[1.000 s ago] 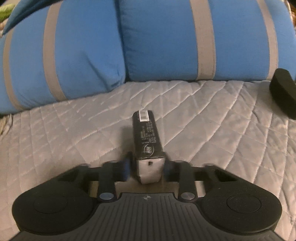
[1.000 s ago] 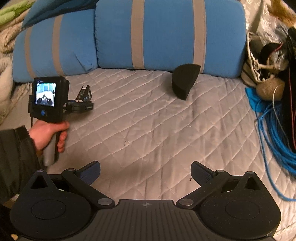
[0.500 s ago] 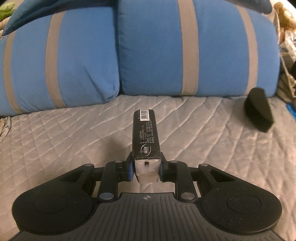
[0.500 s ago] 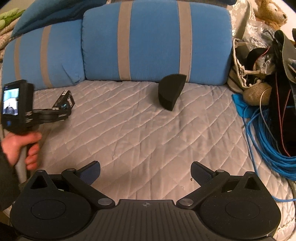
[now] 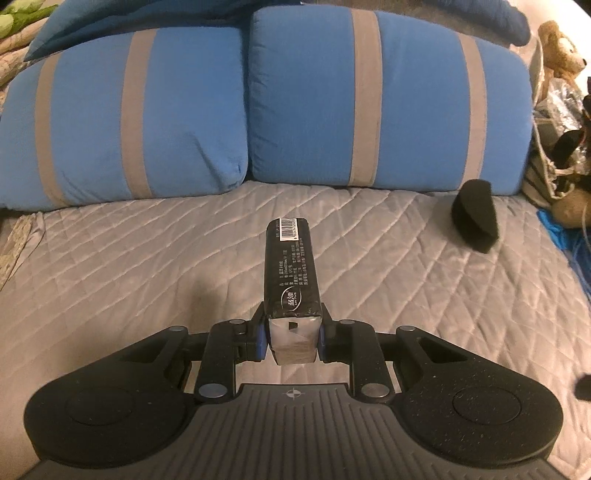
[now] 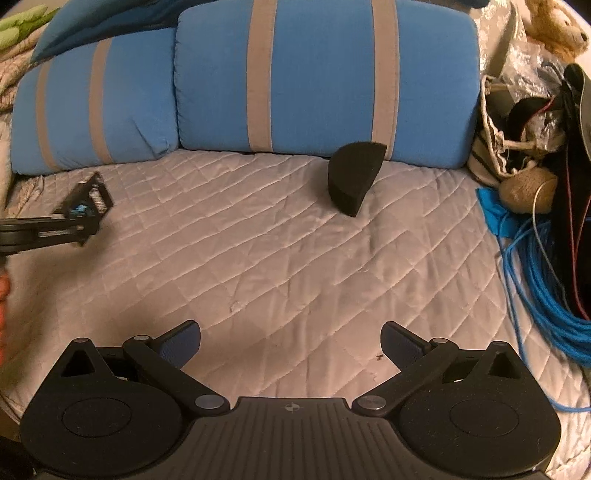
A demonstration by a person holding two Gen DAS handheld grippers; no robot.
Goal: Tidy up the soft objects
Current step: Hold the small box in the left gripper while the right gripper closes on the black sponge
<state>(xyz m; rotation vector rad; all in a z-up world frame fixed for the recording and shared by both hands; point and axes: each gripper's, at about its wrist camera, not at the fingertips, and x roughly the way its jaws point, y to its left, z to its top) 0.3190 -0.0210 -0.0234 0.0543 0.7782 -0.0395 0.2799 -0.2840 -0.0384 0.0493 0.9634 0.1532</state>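
My left gripper (image 5: 291,341) is shut on a black tissue pack (image 5: 291,273) with a barcode at its far end, held above the grey quilted bed (image 5: 147,266). In the right wrist view the same tissue pack (image 6: 86,197) shows at the far left in the left gripper (image 6: 79,218), blurred. A black half-round foam piece (image 6: 351,177) lies on the quilt by the right blue pillow (image 6: 325,74); the foam piece (image 5: 474,214) also appears in the left wrist view. My right gripper (image 6: 291,341) is open over the near quilt, nothing between its fingers.
Two blue pillows with grey stripes (image 5: 125,125) line the back of the bed. At the right edge lie a coil of blue cable (image 6: 543,280), a bag with clutter (image 6: 517,140) and a plush toy (image 6: 554,26). A person's hand (image 6: 3,291) shows at the far left.
The left gripper rose and pulled back from the pillows with the tissue pack still in it; the foam piece came further into its view. In the right view it slid toward the left edge.
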